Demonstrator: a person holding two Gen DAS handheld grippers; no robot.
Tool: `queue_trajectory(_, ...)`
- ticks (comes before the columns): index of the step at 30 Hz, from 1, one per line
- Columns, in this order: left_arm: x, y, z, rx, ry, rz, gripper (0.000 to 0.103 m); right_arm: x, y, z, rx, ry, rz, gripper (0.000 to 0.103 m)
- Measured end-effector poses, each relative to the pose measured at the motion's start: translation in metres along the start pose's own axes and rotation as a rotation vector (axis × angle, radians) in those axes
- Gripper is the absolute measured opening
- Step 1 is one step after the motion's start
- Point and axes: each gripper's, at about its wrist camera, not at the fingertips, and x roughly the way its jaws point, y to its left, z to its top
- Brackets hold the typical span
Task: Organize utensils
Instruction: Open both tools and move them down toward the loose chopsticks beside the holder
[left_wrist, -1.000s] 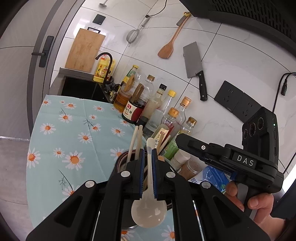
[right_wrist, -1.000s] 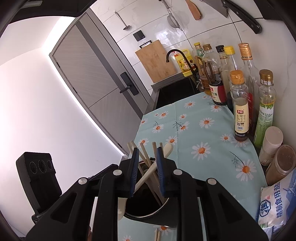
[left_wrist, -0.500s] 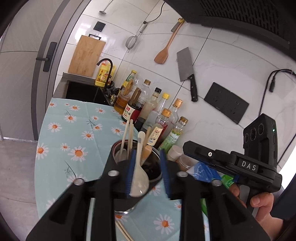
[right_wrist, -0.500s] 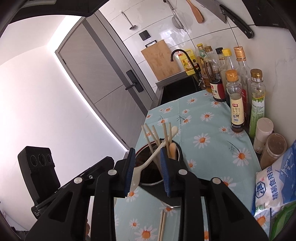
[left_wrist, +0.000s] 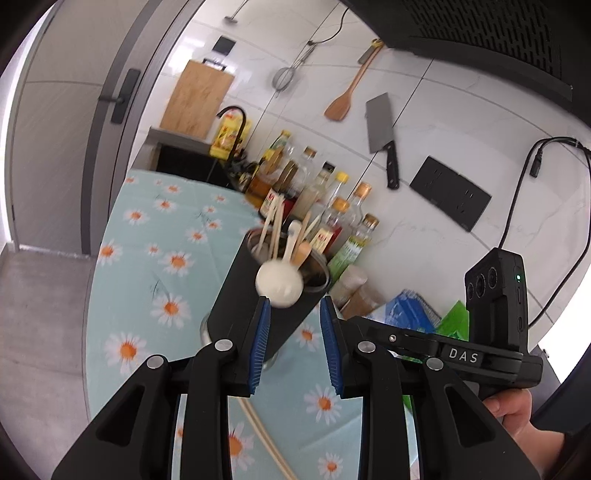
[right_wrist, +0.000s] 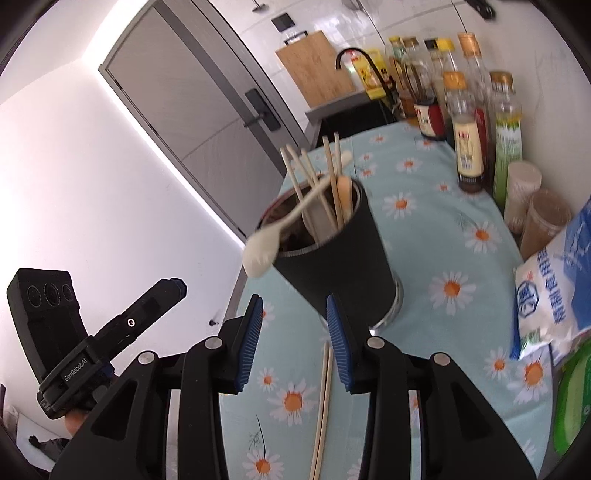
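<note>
While the left wrist view looks down along its own fingers, the left gripper (left_wrist: 294, 347) has its two blue-padded jaws spread apart and nothing is between them; just beyond the fingertips stands the tall black cylindrical utensil holder with a metal rim (left_wrist: 258, 306) on the light blue tablecloth with daisy print (left_wrist: 147, 258). The white plastic soup spoon (left_wrist: 279, 284) sits in this holder with its handle down inside and its round bowl hanging over the near rim, a little blurred, beside several pale wooden chopsticks (left_wrist: 271, 229) that stand up in the holder. One more pair of loose wooden chopsticks (left_wrist: 266, 439) lies flat on the cloth under the gripper. Behind the holder is a row of glass sauce bottles (left_wrist: 332, 218) along the tiled wall, and on the wall hang a steel cleaver with black handle (left_wrist: 380, 129) and a wooden spatula (left_wrist: 343, 98). At the right of this view the right gripper shows from the side, held by a hand (left_wrist: 513, 410). In the right wrist view, the right gripper (right_wrist: 295, 334) is also spread wide and holds nothing; the holder (right_wrist: 340, 266) is close in front of it, the spoon (right_wrist: 260, 251) leans out over the left rim, and the loose chopsticks (right_wrist: 322, 398) lie on the cloth between the fingers
</note>
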Motion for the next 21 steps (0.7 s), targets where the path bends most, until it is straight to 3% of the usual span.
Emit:
queue_trajectory(9,0.002,0.024,-0.037,-0.067,0.087,0.025,0.027,0.037,-0.007,-0.024,0.011,0.177,-0.031,0.037)
queue_trajectory(16,0.01,0.042,-0.072,-0.112,0.189,0.045,0.027,0.078,-0.014,-0.049,0.044,0.359,-0.081,0.037)
queue_trajectory(21,0.009,0.052,-0.09,-0.144,0.219,0.056,0.027,0.104,-0.014,-0.063,0.065,0.475,-0.104,0.037)
